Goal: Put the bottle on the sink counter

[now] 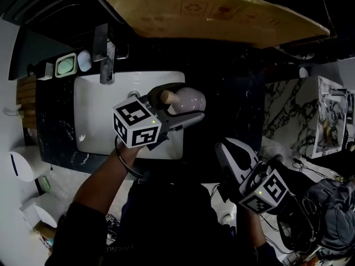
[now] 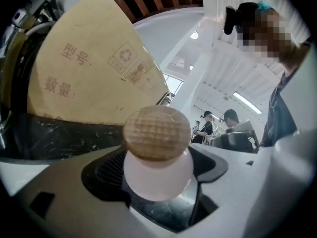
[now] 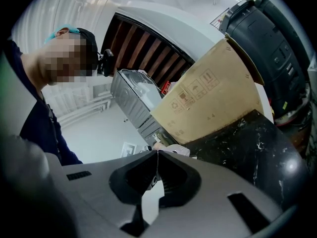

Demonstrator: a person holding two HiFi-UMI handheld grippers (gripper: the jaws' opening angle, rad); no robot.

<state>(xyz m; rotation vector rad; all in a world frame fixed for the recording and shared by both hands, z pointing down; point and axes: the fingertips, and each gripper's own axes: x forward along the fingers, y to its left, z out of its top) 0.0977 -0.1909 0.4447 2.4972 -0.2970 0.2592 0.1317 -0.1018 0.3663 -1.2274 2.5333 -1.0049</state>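
A pale pink bottle with a round wooden cap lies sideways in my left gripper, held in the air over the right part of the white sink basin. In the left gripper view the cap points at the camera and the bottle sits between the jaws of the left gripper. The black marble sink counter lies to the right of the basin. My right gripper hangs low near the person's body; its jaws meet with nothing between them.
A chrome faucet stands behind the basin, with a green soap dish to its left. A large cardboard box overhangs the back of the counter. White veined marble and cables are at the right.
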